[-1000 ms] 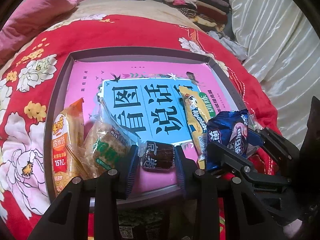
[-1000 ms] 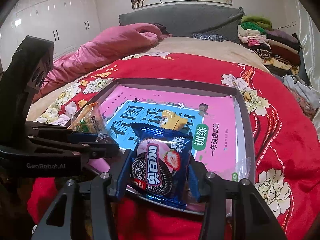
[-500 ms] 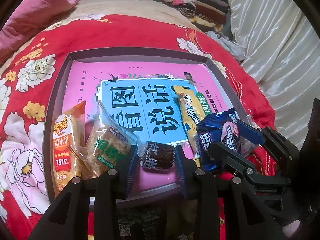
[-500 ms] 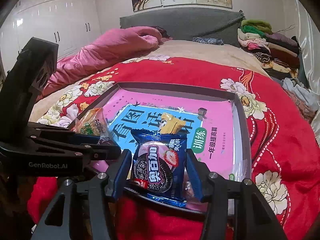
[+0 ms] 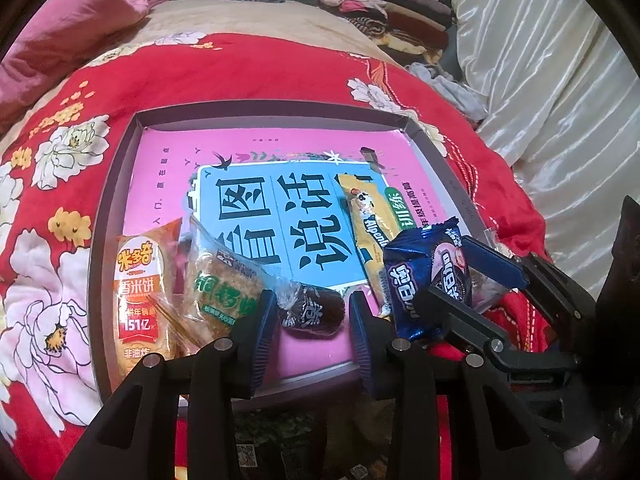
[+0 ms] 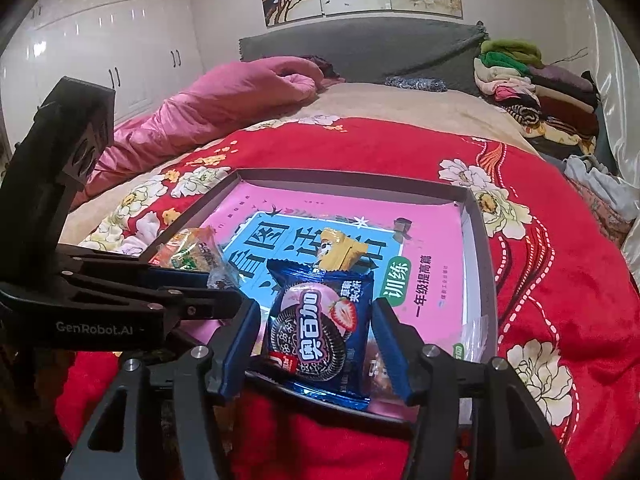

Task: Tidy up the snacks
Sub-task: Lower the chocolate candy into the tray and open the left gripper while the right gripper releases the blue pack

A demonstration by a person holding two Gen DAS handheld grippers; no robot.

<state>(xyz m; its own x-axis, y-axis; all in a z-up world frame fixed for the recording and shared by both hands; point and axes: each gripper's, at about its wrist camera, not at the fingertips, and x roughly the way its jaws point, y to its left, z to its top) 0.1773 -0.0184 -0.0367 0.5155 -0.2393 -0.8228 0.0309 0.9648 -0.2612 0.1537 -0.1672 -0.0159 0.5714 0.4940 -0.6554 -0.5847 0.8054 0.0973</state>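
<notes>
right gripper [image 6: 316, 340] jaws spread beside blue cookie pack [image 6: 320, 332], lower centre; set flat in tray [image 6: 478, 248]. left gripper [image 5: 312, 320] jaws spread around dark candy [image 5: 314, 312].

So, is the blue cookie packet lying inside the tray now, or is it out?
Partly in. The blue cookie packet leans over the tray's near rim, its bottom edge hanging outside, between the right gripper's open fingers.

The blue cookie pack [image 6: 320, 332] hides a clear-wrapped snack [image 6: 376, 364] behind it, and the yellow bar's [image 6: 340, 250] lower end.
</notes>
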